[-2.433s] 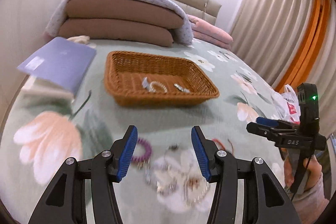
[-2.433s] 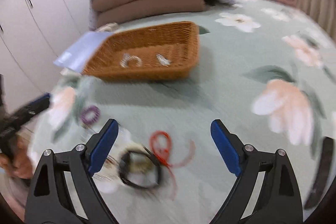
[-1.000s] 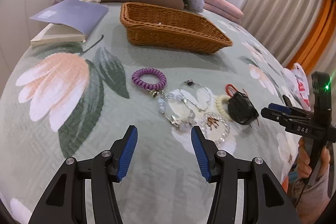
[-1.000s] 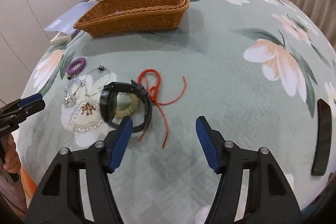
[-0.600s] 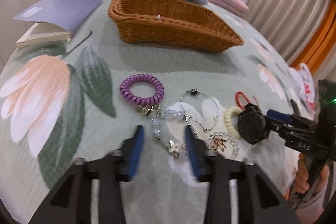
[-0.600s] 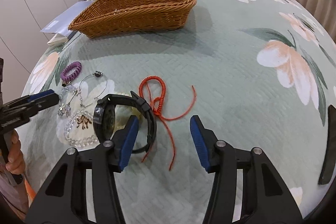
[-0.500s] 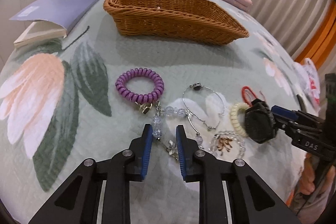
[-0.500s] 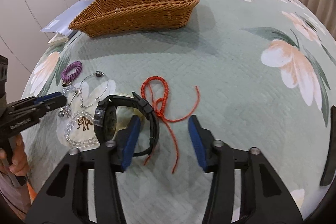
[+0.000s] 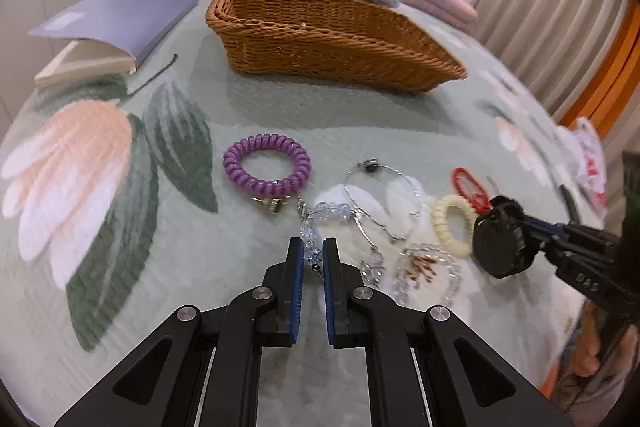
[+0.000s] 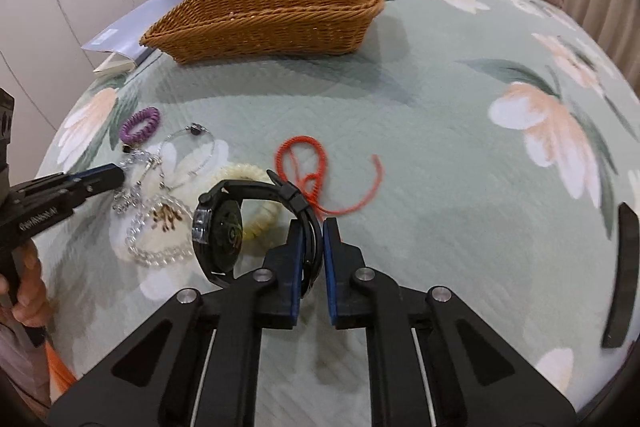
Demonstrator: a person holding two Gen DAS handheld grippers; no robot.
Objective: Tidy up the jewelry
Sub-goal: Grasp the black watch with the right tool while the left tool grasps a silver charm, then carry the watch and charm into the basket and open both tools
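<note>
Left gripper [image 9: 312, 253] has just closed on the crystal bead bracelet [image 9: 320, 211] — right gripper [image 10: 311, 233] has just clamped the black watch [image 10: 224, 227] by its strap

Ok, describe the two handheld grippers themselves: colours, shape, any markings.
Both match: the left gripper and right gripper each have two matte black angular fingers with cut-out windows, round silver bolt heads at the joints, and ribbed blue pads on the inner faces. Pale lettering runs along one side of each body; it is too small to read.
</note>
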